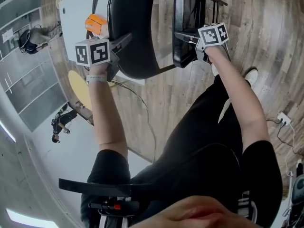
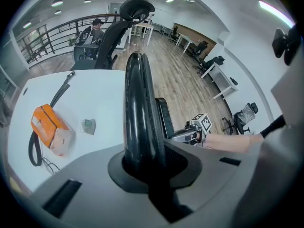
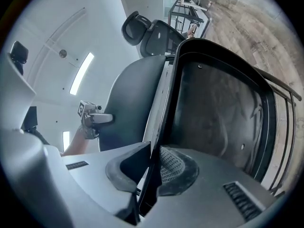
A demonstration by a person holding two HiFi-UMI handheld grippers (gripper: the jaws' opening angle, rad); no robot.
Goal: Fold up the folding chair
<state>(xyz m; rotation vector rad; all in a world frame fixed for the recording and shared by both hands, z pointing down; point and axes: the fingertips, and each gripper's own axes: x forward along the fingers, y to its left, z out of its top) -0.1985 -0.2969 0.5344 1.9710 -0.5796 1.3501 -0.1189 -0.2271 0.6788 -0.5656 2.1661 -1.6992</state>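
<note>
Our left gripper (image 2: 147, 167) is clamped on the rim of the back (image 2: 137, 94), which steadies the chair (image 1: 137, 13). Our right gripper (image 3: 151, 172) pinches the thin edge of the seat (image 3: 213, 108). The seat stands tipped up near the back, so we judge this hold lets us press the two together. The chair stands on the floor (image 1: 266, 42) just beside the white surface (image 1: 76, 8), where an orange bag (image 2: 47, 127) lies.
</note>
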